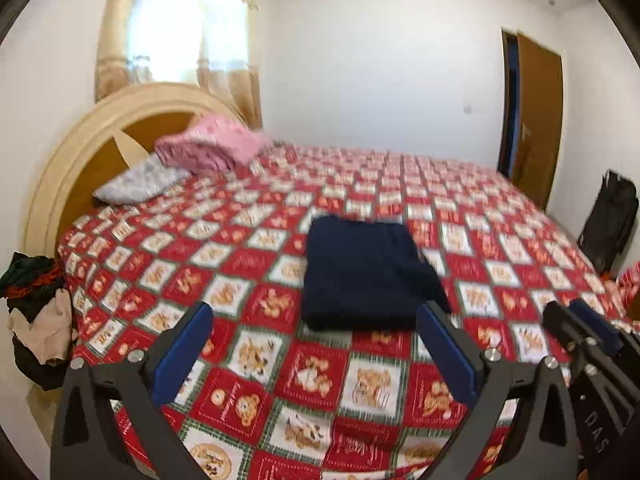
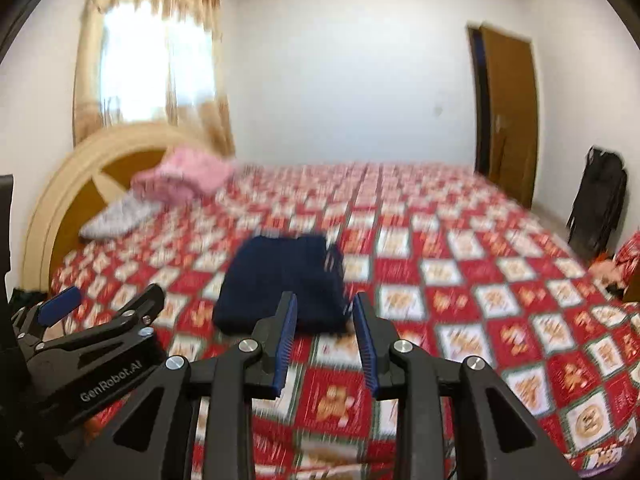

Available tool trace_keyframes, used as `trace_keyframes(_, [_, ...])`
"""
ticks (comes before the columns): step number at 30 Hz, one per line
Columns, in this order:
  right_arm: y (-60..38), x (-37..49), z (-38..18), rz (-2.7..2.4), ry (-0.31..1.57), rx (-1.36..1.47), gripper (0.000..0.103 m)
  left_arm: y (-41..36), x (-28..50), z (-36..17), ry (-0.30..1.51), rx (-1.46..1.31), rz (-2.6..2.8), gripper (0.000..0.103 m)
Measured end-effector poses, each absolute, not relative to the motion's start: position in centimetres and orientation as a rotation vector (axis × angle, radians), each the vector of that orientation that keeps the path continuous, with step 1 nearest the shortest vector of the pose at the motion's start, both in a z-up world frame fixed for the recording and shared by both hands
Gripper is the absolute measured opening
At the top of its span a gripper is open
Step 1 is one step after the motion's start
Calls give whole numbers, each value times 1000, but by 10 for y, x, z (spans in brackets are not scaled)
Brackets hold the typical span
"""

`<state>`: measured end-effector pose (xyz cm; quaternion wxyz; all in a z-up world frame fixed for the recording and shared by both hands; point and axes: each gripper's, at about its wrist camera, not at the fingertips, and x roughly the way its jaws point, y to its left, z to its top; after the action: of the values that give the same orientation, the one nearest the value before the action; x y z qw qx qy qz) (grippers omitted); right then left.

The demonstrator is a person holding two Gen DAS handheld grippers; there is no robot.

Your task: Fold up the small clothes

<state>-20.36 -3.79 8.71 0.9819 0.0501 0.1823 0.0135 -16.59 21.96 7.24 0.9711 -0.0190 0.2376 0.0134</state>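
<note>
A dark navy garment lies folded into a neat rectangle on the red patterned bedspread; it also shows in the right wrist view. My left gripper is wide open and empty, held above the bed just in front of the garment. My right gripper has a narrow gap between its blue pads and holds nothing, just in front of the garment's near edge. The right gripper shows at the right edge of the left wrist view, and the left gripper at the left of the right wrist view.
A pile of unfolded clothes sits off the bed's left edge. A pink folded blanket and a grey pillow lie by the headboard. A black bag and a brown door are at right.
</note>
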Motion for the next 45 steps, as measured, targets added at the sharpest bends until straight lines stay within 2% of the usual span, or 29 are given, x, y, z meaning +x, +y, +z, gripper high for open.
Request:
trace_keyframes(1, [-40,-209,90,21,338,120,59,220,-171,77,453,-42,34,103])
trace_keyframes(3, [-49,-221,94,-1,255,175,83,218,-181,85,385,-43,43,103])
trace_keyframes(8, [-59,-230,99,-20,191,225,83,209,-200,95,265,-18,24,103])
trace_keyframes(16, [-59,-232,97,-23,191,221,83,203,-198,93,314,-20,-8,103])
trace_keyframes(29, [-53,-224,89,-14,232,191,83,228,-194,93,312,-54,124,103])
trace_keyframes(45, [-55,-218,86,-6,259,194,83,224,-193,95,321,-12,128,103])
